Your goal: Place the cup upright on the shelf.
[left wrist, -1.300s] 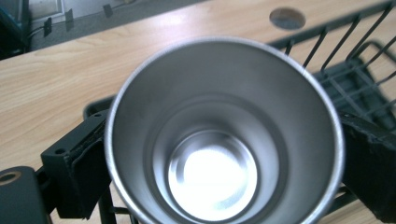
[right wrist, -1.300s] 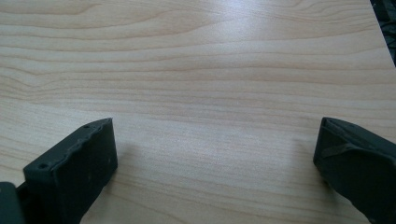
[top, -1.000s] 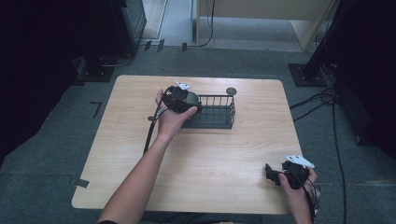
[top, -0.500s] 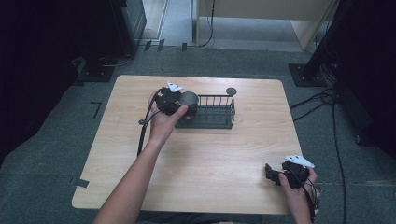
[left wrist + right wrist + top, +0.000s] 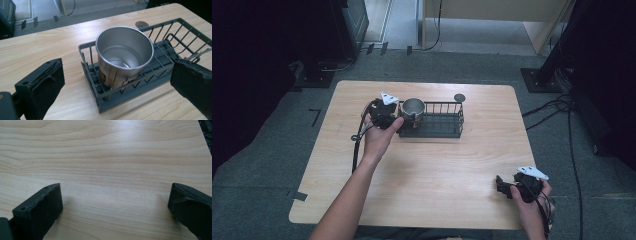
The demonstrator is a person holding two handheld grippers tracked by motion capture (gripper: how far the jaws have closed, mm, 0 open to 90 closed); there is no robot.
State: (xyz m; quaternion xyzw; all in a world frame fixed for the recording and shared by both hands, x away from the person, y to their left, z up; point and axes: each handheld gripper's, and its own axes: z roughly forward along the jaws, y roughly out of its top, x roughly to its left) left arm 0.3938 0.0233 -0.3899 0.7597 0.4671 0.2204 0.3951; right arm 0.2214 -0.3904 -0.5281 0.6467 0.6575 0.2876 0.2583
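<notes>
Wooden table (image 5: 427, 165) bears a rack (image 5: 434, 122) holding a cup (image 5: 413, 107); left hand-held gripper (image 5: 394, 120) gapes at its 9 o'clock, right hand-held gripper (image 5: 502, 186) gapes too.

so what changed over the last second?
The left gripper let go of the steel cup, leaving it upright in the wire rack, and backed off leftward with its jaws open. The right gripper stayed open at the table's near right corner.

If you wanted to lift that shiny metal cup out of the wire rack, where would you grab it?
Probably from above, by the upper wall near the rim: the cup stands upright, mouth open, and the rack bars fence in its lower half. The left tongs are open beside it.
</notes>
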